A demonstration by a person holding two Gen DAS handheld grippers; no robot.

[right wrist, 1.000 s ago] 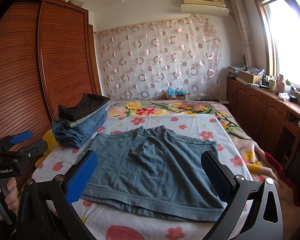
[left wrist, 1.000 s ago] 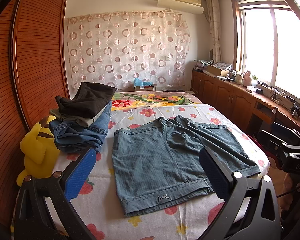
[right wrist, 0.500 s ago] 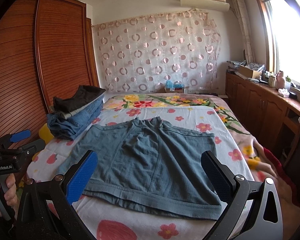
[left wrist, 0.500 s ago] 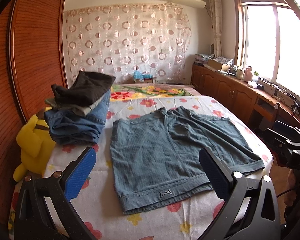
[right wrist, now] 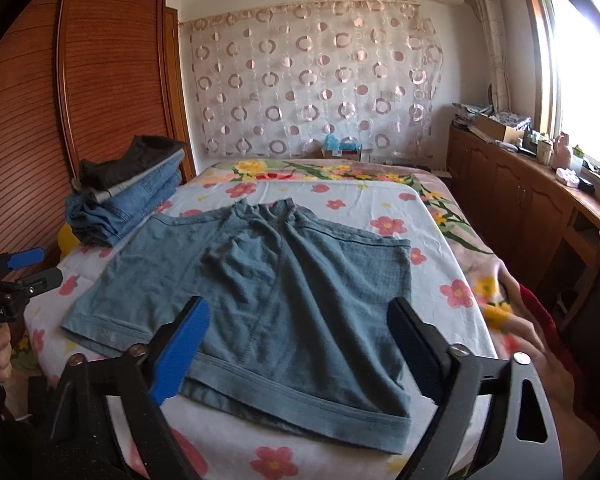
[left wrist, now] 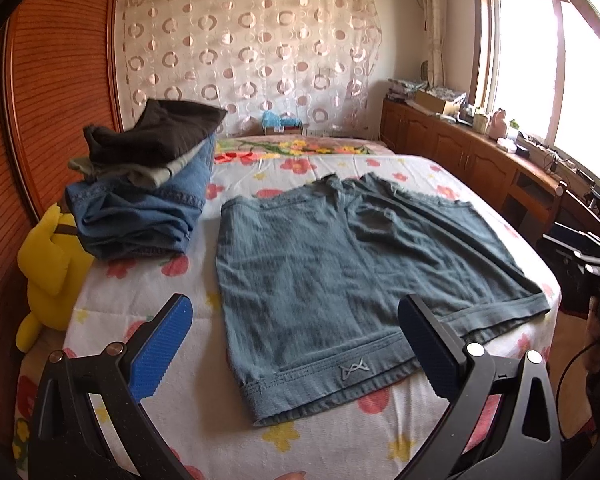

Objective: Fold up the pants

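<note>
Blue pads line both grippers. The left gripper [left wrist: 294,332] hovers with its fingers spread wide over the near edge of the bed [left wrist: 204,412], holding nothing. The right gripper [right wrist: 298,332] hangs the same way, fingers apart and empty, above the hem of the shorts [right wrist: 268,292]. These grey-blue shorts [left wrist: 340,272] lie flat and unfolded across the middle of the flowered sheet, legs towards the near edge. Beyond them, at the far left corner, sits a pile of folded clothes [left wrist: 140,188], with a yellow plush toy [left wrist: 50,268] wedged beside the bed's left edge.
</note>
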